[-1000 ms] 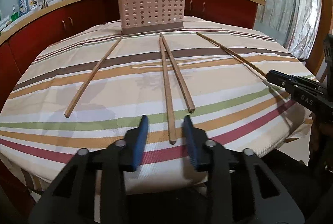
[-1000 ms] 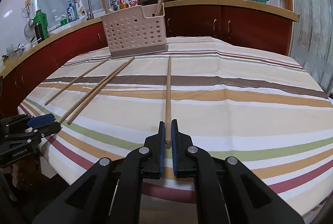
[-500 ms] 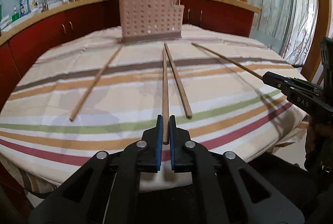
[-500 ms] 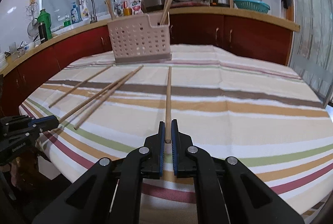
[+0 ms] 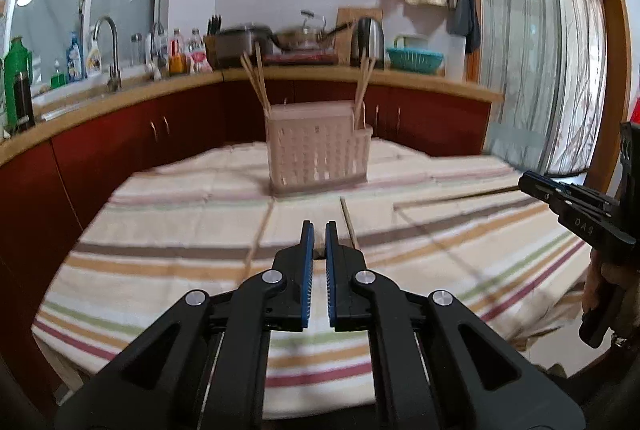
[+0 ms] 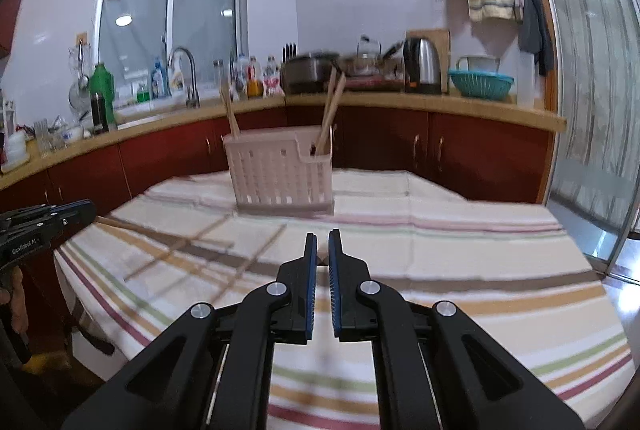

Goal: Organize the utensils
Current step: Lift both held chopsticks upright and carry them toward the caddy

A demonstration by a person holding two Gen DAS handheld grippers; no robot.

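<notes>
Blue pads [image 5: 306, 270] of the left gripper [image 5: 319, 244] stand narrow, with a sliver of wood showing between them; from the right wrist camera we see that this is the first chopstick [image 6: 120, 226], pinched at its end and running out over the striped tablecloth [image 6: 460, 270]. The right gripper [image 6: 322, 250] is just as narrow, and the left wrist camera shows it clamped on the end of the second chopstick [image 5: 476, 195], which pokes out toward 9 o'clock in that view. Both sticks look lifted off the cloth, though motion blur keeps us from being sure along their whole length. Further out, loose chopsticks [image 5: 348, 222] lie on the cloth between us and the holder [image 5: 320, 154], a pale perforated basket at 12 o'clock with chopsticks already upright in its end compartments. We judge these sticks light, stiff and smooth, so weight is no worry, but an end grip gives a long lever: the far tip will swing and may twist in the pads. For the ones left on the cloth we would take hold nearer the thick end, squarely across the pads, and tip each upright before lowering it into a compartment.
</notes>
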